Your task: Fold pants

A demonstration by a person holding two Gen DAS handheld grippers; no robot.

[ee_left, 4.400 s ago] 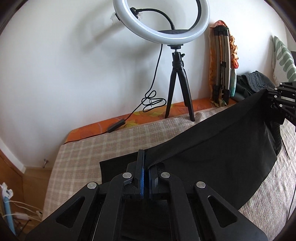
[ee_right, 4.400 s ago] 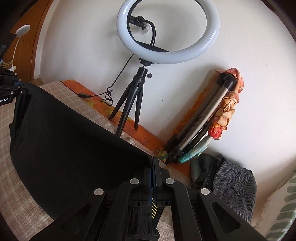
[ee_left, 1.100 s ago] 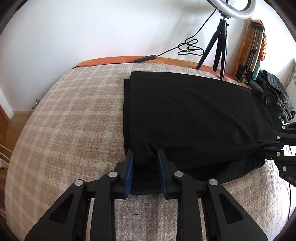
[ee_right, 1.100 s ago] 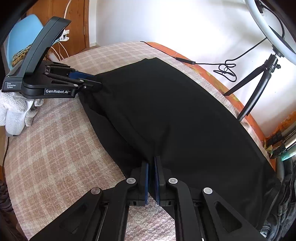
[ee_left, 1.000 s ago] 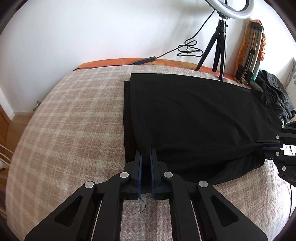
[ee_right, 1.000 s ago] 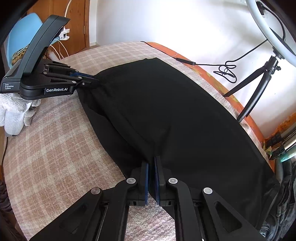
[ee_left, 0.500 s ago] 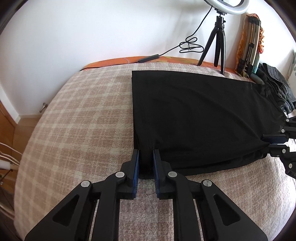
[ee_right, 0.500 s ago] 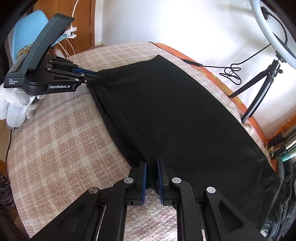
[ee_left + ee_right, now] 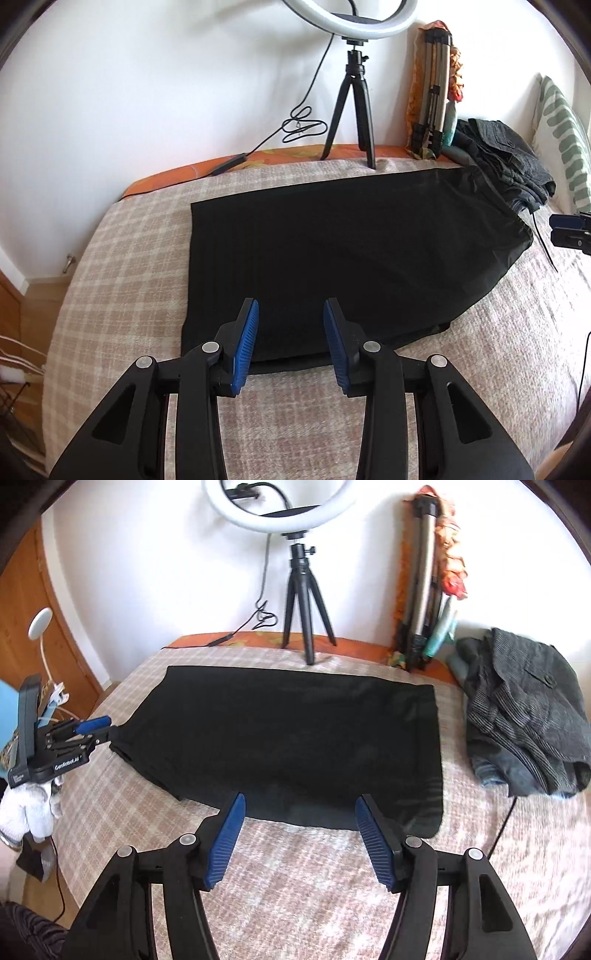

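So both tongs are let go now; the left gripper (image 9: 291,341) is seen spread wide with nothing pinched between its blue pads (image 9: 245,341), parked just above the near edge of the black pants (image 9: 332,258); same story for the right gripper (image 9: 297,843), jaws splayed apart and held just short of the pants' near hem (image 9: 332,821), nothing gripped.

Compared with half a second ago a real change is noted: back then both tongs were clamped onto the near edge of the fabric, and a few seconds before that the cloth was being held up in the air; now it's been dropped and left lying flat. In the right wrist view the left gripper (image 9: 92,727) is spotted right at the pants' left corner, apparently touching or barely clear of it; hard to call.

The pants are laid out on the checked bedspread (image 9: 129,295) as one wide dark panel, one leg seemingly stacked on the other; a sliver of lower layer is peeking out along the near edge, so the alignment isn't perfect.

Further out from the pants: a ring light tripod (image 9: 351,110) is stood just past their far edge, a folded tripod (image 9: 424,590) is leaned on the wall beyond the far right corner, and a grey garment pile (image 9: 524,709) is heaped just beside the right edge.

Probably the lengthwise fold is done; a crosswise fold is likely what's left.
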